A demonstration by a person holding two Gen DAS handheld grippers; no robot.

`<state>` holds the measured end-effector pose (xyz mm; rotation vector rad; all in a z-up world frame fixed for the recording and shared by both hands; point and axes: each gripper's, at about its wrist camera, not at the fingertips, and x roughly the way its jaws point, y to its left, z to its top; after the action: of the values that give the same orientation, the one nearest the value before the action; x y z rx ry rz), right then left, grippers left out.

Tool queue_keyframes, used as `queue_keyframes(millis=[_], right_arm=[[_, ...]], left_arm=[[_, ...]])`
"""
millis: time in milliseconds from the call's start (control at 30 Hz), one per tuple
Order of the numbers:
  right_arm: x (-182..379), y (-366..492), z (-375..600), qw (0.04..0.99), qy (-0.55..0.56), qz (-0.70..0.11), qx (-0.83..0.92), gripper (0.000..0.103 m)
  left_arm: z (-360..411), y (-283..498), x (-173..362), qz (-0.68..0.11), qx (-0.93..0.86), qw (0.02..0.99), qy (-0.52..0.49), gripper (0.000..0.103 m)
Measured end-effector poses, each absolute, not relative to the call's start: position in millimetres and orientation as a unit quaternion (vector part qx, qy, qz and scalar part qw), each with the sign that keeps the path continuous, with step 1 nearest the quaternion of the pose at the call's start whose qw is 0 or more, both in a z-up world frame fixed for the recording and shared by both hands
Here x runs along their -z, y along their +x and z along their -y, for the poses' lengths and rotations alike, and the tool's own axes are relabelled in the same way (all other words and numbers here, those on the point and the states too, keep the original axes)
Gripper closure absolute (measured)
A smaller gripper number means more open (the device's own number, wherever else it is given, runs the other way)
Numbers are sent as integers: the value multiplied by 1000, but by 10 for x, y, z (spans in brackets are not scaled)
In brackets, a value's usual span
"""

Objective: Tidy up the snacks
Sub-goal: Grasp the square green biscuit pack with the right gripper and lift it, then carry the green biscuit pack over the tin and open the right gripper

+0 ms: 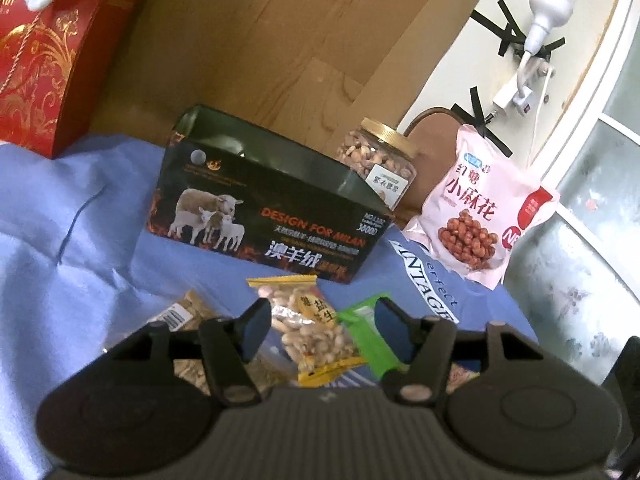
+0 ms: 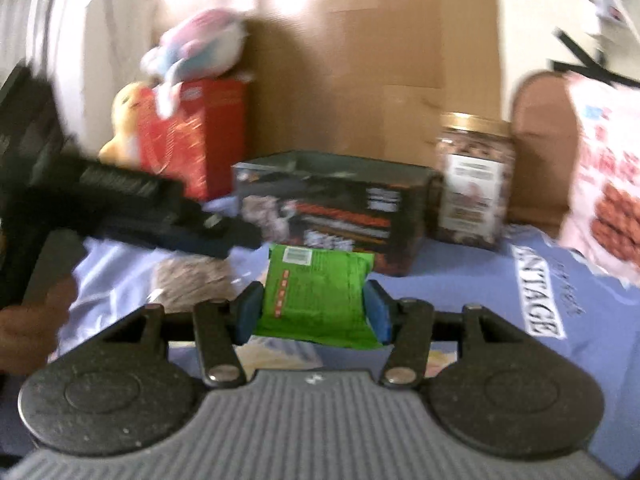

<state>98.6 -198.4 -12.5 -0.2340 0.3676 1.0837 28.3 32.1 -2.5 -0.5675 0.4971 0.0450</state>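
In the left wrist view my left gripper (image 1: 320, 320) stands open over a clear peanut packet (image 1: 308, 332) with yellow ends, which lies on the blue cloth (image 1: 60, 220) between the fingers without the pads pressing it. A green packet (image 1: 366, 336) shows beside it, partly behind the right finger. In the blurred right wrist view my right gripper (image 2: 312, 312) is shut on a green packet (image 2: 316, 296), with both blue pads against its sides. Behind stands an open black box with a sheep picture (image 1: 260, 216) (image 2: 336, 208).
A gold-lidded nut jar (image 1: 376, 160) (image 2: 472, 184) and a pink snack bag (image 1: 480, 216) stand right of the box. A red gift box (image 1: 52, 60) sits at the back left, with plush toys (image 2: 196, 44) on it. A barcoded packet (image 1: 188, 312) lies at left. A hand holds the left gripper (image 2: 236, 236).
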Motion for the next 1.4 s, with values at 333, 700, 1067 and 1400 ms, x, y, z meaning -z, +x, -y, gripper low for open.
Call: queue_keyframes(millis=[333, 700, 1067, 1400], right_arm=[[149, 1047, 1814, 840, -106, -193, -496, 46], [172, 884, 1669, 832, -117, -169, -515, 45], [240, 1013, 1649, 810, -109, -234, -526, 32], [240, 978, 1678, 816, -118, -220, -522, 41]], left_arm=[[-319, 306, 87, -254, 16, 915, -312, 21], [-336, 381, 226, -282, 8, 901, -331, 64], [-363, 395, 268, -283, -1, 899, -334, 72], [-349, 375, 235, -278, -3, 904, -325, 73]])
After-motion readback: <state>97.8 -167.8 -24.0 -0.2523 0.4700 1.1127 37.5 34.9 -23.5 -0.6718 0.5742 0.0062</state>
